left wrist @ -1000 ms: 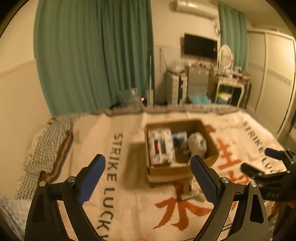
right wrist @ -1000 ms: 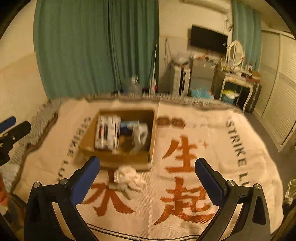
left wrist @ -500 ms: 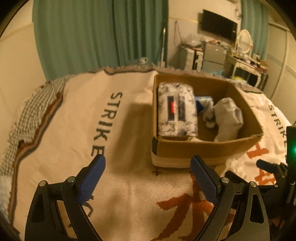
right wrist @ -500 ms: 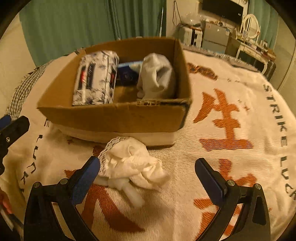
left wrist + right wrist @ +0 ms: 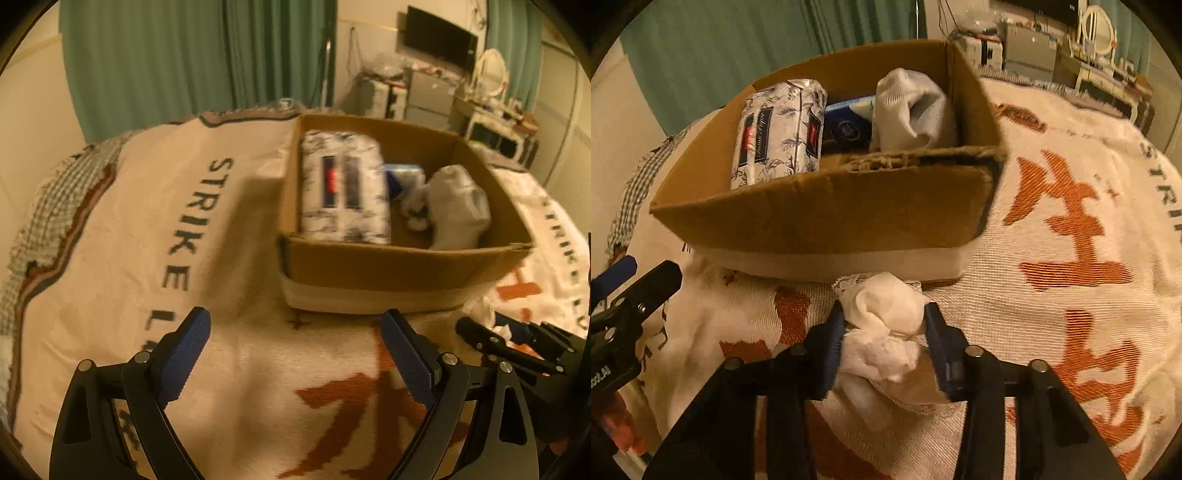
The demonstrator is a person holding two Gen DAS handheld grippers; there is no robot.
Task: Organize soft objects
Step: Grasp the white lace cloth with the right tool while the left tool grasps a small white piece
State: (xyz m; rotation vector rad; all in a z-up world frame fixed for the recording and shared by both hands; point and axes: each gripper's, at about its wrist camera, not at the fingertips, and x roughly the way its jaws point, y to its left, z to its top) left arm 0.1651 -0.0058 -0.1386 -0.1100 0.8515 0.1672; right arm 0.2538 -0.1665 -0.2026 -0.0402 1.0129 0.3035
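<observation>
A blanket covers the bed [image 5: 1071, 314]. The right gripper [image 5: 884, 325] squeezes the white cloth [image 5: 886, 314]; it probably goes up into the box [image 5: 827, 218] next. The left gripper [image 5: 295, 354] is wide apart.

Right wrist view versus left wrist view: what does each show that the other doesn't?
Right wrist only: the right tongs closed on the white cloth, in front of the cardboard box. Left wrist only: the left tongs open and holding nothing above the blanket. Both: the box holding a patterned pack and grey bundle.
</observation>
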